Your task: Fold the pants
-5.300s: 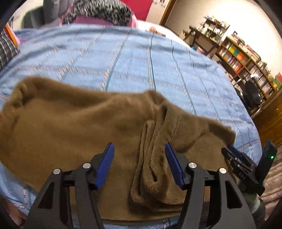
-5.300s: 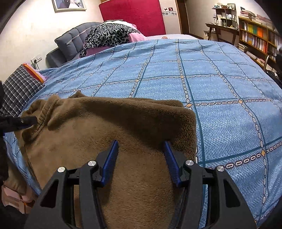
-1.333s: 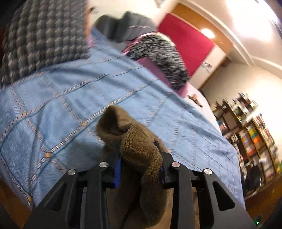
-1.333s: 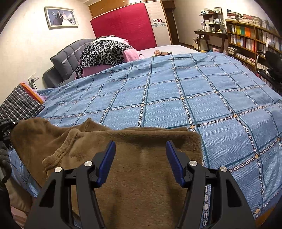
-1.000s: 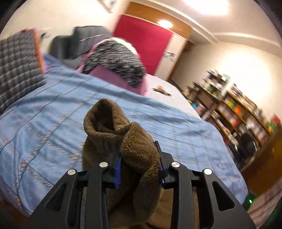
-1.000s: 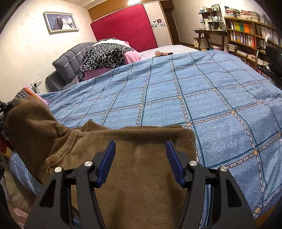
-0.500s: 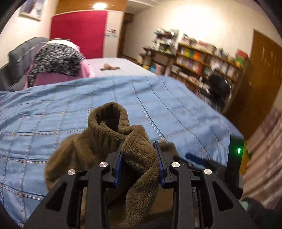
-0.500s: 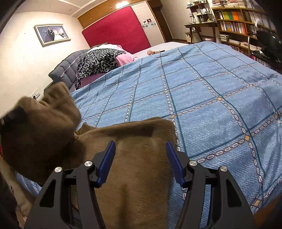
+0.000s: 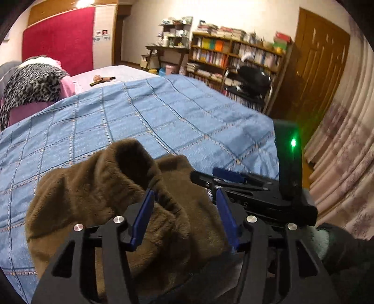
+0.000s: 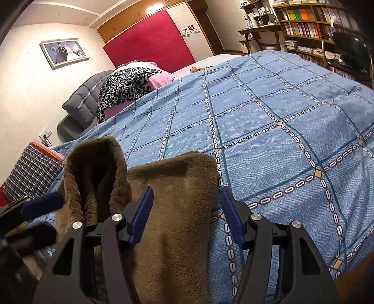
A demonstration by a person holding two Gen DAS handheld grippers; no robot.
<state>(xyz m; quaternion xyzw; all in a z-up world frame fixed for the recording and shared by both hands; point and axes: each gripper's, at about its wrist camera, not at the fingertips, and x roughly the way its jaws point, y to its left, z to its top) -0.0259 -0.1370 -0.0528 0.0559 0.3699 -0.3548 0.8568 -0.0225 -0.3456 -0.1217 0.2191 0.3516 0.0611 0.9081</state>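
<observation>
Released from the left claw [image 9: 184, 217], which now gapes wide like the empty right claw [image 10: 187, 212], the brown fleece pants [image 10: 173, 210] lie bunched on the blue checked bedspread [image 10: 268, 131] under both

Warm indoor light fills the bedroom, brightest from ceiling lamps [image 10: 156, 7] glaring above the red panel in the right wrist view. Both fisheye frames bend straight lines and darken to black at the corners. In the left wrist view a green indicator light [image 9: 293, 142] flares, and the bookshelf [image 9: 236, 55] looks slightly smeared.
</observation>
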